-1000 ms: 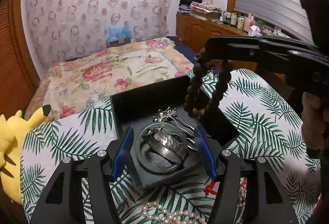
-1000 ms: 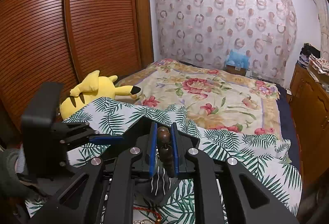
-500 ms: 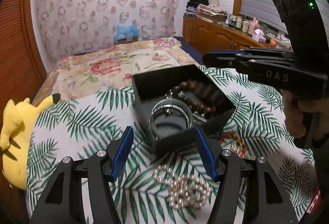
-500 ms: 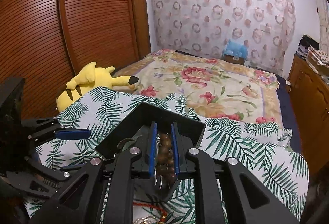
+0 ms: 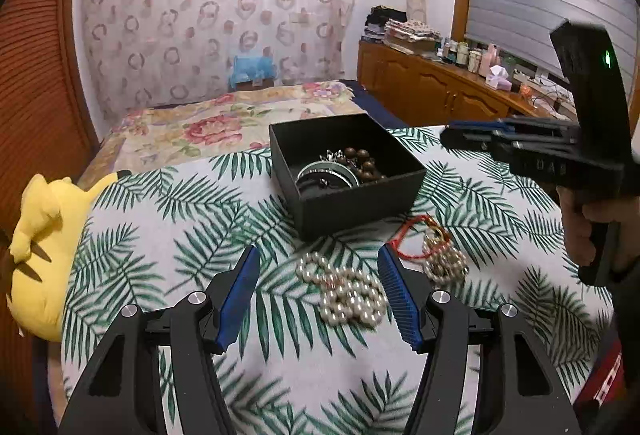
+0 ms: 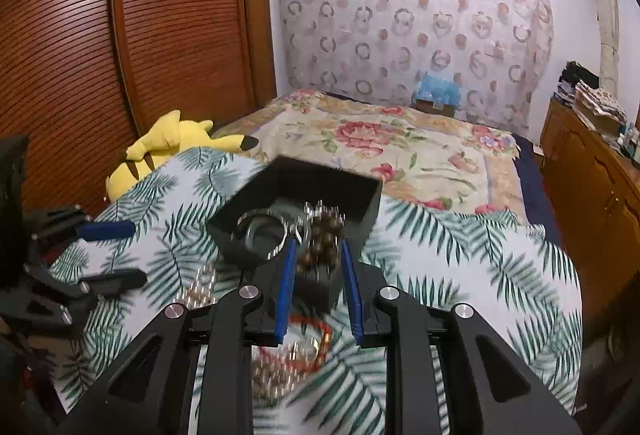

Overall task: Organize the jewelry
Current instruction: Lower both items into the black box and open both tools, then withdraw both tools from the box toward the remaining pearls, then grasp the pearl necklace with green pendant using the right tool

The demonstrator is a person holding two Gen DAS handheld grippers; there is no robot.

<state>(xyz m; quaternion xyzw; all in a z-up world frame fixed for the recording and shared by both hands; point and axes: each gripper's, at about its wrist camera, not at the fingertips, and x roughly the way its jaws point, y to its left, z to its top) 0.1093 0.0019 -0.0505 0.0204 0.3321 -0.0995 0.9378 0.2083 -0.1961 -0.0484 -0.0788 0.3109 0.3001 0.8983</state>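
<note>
A black open box [image 5: 352,199] sits on the palm-leaf cloth and holds a silver bangle [image 5: 326,173], a silver hair comb and a brown bead bracelet [image 5: 362,163]. A pearl necklace [image 5: 346,293] lies in front of the box, between my open left gripper's [image 5: 320,277] fingers. A red cord with gold and pearl pieces [image 5: 430,247] lies to its right. My right gripper [image 6: 318,277] is open and empty, just above the box's near edge [image 6: 316,287], with the brown beads [image 6: 324,243] lying in the box beyond its tips.
A yellow plush toy [image 5: 40,255] lies at the table's left edge. A flowered bed [image 5: 224,123] stands behind the table, a wooden dresser [image 5: 440,91] to the right, and a slatted wooden wardrobe [image 6: 120,35] to the left.
My right gripper has opened and let the brown bead bracelet drop into the box, then drawn back. My left gripper has pulled back from the box to above the pearl necklace.
</note>
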